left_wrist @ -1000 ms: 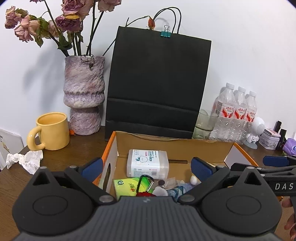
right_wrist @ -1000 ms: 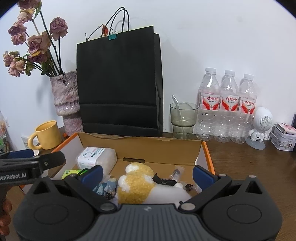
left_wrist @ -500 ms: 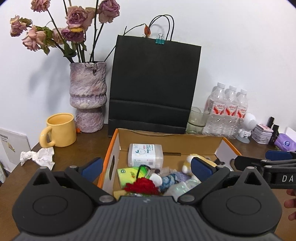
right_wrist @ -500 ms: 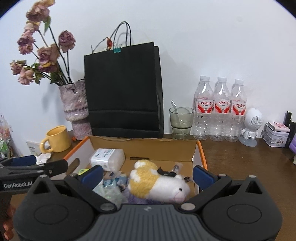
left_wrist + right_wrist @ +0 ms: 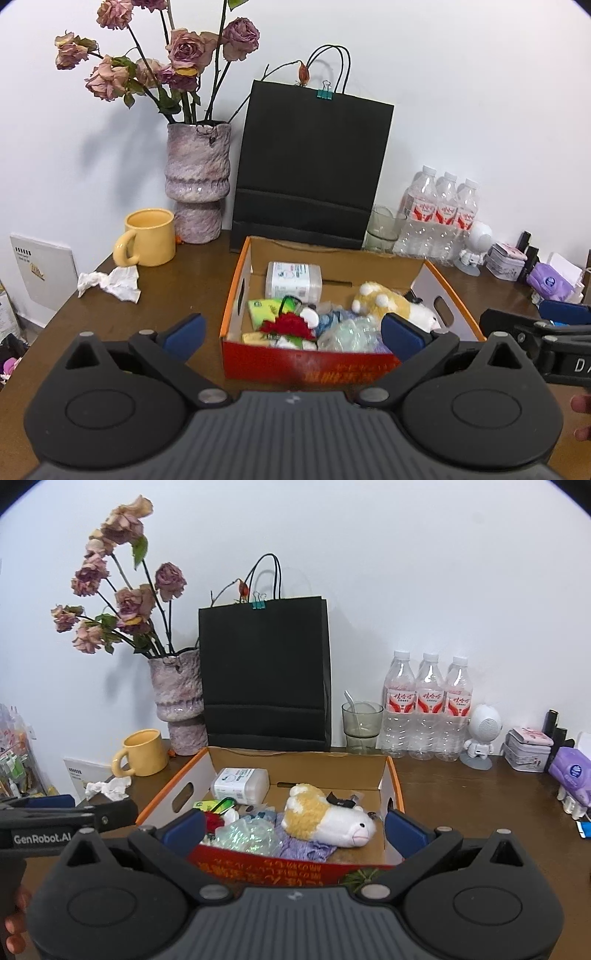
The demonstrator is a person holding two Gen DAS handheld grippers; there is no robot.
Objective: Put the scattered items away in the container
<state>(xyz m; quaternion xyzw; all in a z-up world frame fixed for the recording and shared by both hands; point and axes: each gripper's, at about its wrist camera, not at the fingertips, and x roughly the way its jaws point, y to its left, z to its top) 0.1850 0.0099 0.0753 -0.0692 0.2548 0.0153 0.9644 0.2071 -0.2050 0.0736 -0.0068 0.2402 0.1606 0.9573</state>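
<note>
The cardboard box point(image 5: 347, 360) sat mid-table before the black paper bag point(image 5: 310, 173), holding the plush toy point(image 5: 327, 818), wipes pack point(image 5: 293, 278) and other small items. Both the left gripper point(image 5: 291, 334) and the right gripper point(image 5: 295, 829) hung near the box with jaws spread and empty. A crumpled tissue point(image 5: 110, 282) lay beside the yellow mug point(image 5: 147, 236); a careless reach for it could knock the mug over.

Box point(image 5: 306, 365) lettering blurred — items beneath the plush toy point(image 5: 325, 818) stay hidden
</note>
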